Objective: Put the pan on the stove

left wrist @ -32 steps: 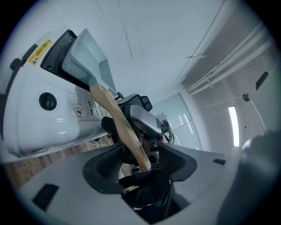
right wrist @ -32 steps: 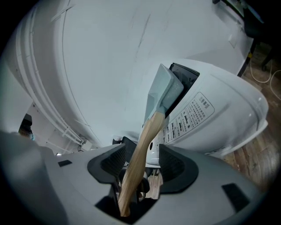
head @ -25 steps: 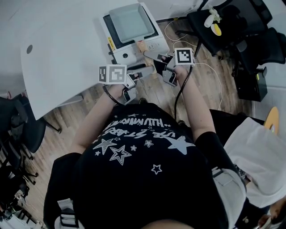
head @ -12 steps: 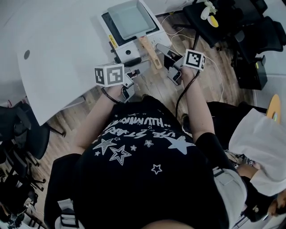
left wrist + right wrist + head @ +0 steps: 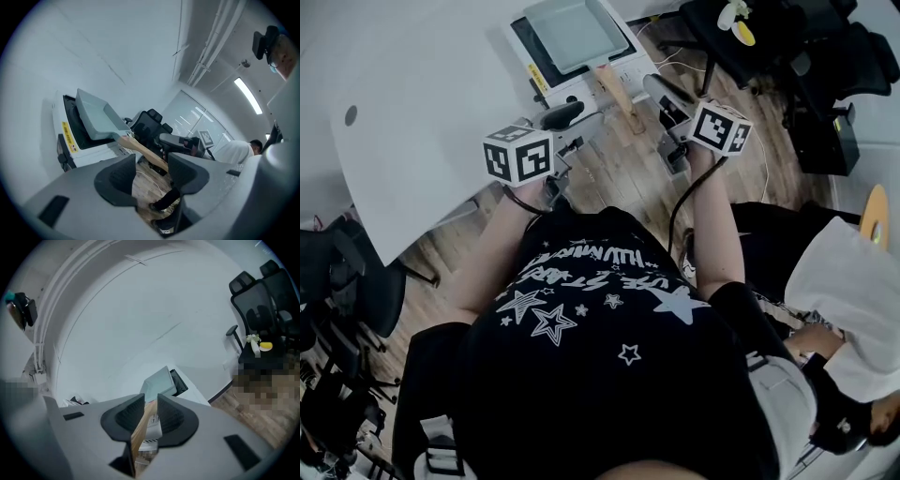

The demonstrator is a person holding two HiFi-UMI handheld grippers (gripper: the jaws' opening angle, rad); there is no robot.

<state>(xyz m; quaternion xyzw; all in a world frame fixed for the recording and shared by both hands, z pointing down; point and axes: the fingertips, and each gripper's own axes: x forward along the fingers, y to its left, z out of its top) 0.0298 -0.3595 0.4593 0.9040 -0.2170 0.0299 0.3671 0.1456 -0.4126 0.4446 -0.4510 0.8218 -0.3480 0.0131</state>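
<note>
The pan (image 5: pixel 572 33) sits on the stove (image 5: pixel 572 91) at the white surface's (image 5: pixel 422 112) edge, its wooden handle (image 5: pixel 617 94) jutting out between the right gripper's (image 5: pixel 661 94) fingers, which have just been closing round it but are not yet clamped, likely to steady it, while the left gripper's (image 5: pixel 567 114) fingers, just narrowed slightly, stand spread and empty.

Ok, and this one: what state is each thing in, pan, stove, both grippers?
Pan: resting on the stove, empty.
Stove: carrying the pan; lit or not, cannot tell.
Left gripper: open, jaws just been closing, nothing between them.
Right gripper: jaws narrowly apart, just been closing; wooden handle shows in the gap, not clamped.
</note>
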